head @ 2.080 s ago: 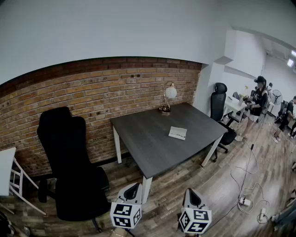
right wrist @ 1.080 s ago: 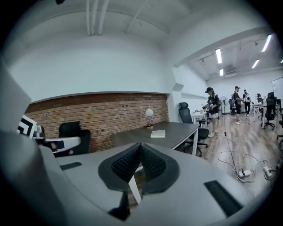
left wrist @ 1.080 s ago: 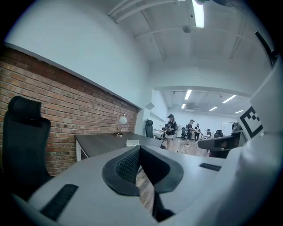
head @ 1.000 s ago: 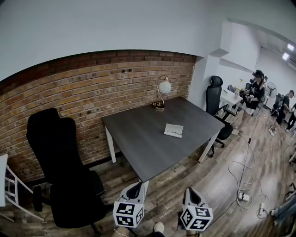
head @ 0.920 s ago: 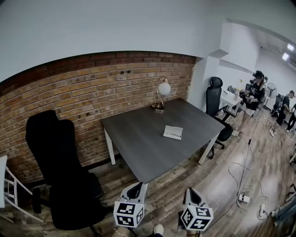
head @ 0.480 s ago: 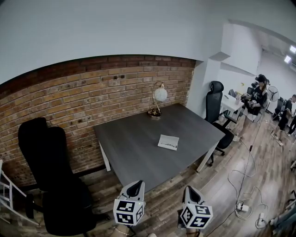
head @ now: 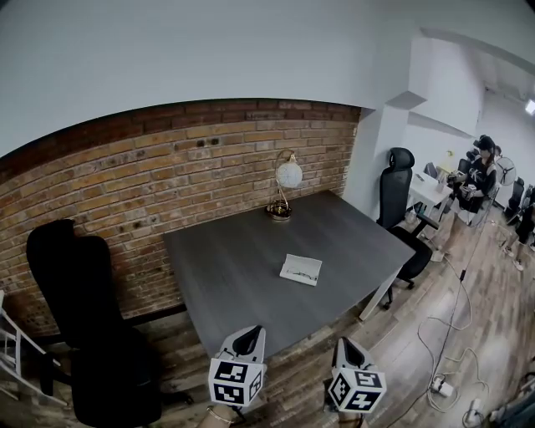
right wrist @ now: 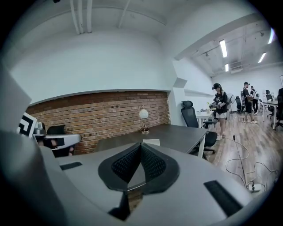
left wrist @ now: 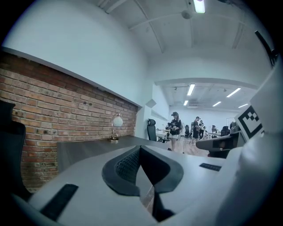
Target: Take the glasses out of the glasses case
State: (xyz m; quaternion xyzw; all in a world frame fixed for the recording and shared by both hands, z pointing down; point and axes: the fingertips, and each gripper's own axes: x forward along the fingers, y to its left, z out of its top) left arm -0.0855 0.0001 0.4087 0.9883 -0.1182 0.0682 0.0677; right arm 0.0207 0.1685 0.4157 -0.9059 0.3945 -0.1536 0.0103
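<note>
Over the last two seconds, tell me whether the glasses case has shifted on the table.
No. The glasses case keeps its spot on the table, same offset from the lamp; only the view shifted.

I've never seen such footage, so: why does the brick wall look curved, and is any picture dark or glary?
Head view: the wide lens bows the brick wall into an arc; light is even. Left gripper view: black corners ring a round image, ceiling lamp blown out. Right gripper view: same black corners, strip lights glare mildly.
</note>
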